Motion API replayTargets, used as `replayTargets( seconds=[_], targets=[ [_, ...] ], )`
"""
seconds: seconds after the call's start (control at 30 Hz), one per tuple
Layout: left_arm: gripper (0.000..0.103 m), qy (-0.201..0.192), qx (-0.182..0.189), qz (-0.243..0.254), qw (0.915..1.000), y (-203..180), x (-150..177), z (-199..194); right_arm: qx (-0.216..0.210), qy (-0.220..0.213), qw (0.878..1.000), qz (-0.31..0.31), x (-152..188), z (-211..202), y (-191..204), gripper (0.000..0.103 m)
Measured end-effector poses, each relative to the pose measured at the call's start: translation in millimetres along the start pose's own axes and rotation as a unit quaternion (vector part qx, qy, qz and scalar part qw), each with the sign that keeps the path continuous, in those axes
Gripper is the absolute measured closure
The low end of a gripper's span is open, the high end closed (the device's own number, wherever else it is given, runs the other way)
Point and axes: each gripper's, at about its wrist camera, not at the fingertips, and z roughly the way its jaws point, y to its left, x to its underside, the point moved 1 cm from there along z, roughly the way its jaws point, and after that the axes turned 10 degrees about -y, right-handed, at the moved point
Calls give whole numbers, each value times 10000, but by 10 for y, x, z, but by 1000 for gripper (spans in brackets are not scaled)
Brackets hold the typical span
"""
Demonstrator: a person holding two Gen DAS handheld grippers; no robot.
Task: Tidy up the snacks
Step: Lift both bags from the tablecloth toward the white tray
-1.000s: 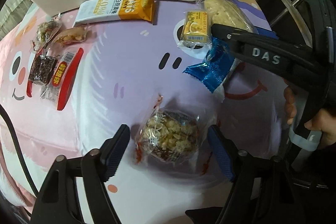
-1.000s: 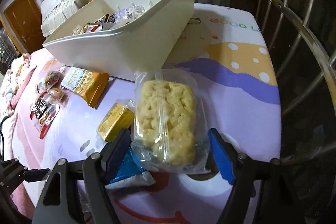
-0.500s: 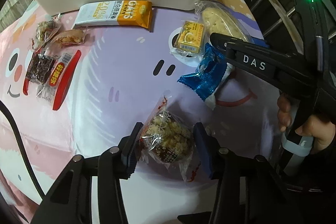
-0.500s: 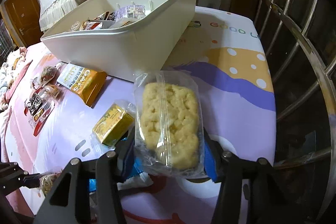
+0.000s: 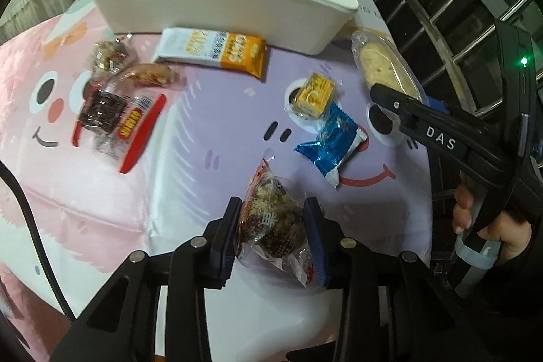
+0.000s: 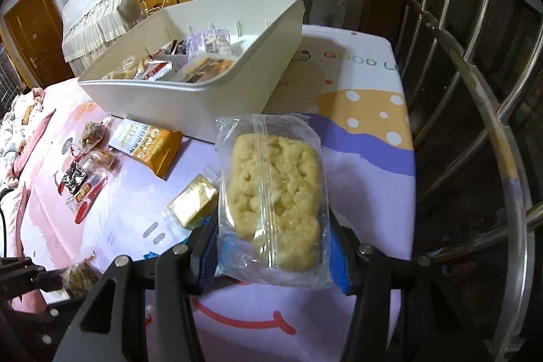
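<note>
Cartoon-print tablecloth [image 5: 142,185] carries the loose snacks, with the white bin [image 5: 217,9] at its far edge. Vs a second ago: both snacks lay flat between wide jaws; now both are pinched and raised off the cloth. Left gripper [image 5: 271,240] jaws have just been closing, now narrow, pads clamped on the dark crumbly snack pack [image 5: 271,223], which sits tilted between them. Right gripper [image 6: 271,256] closed to about mid-width, pads pressing the sides of the clear-bagged yellow cake [image 6: 275,199]. Left on the cloth: blue packet [image 5: 334,141] and small yellow box [image 5: 314,94] near the cake, orange oat bar [image 5: 217,50] just in front of the bin, red-and-dark packs [image 5: 115,121] off to the left.
</note>
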Motion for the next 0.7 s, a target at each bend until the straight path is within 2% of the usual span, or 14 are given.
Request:
replayTargets(
  seconds=[0.37,0.5,0.7],
  targets=[
    [68,-533,-94,213,9983,153,-219,-501,-23,-257,9997,49,-120,-321,147,49],
    [68,-745,5,297,9968,201,-392,-642,-1,-358,9992,203,-183,-417,174,49],
    [68,-1031,138,433,9936,374,-722,-843,258,-546,9979,246,-278,-583,228,49]
  ],
)
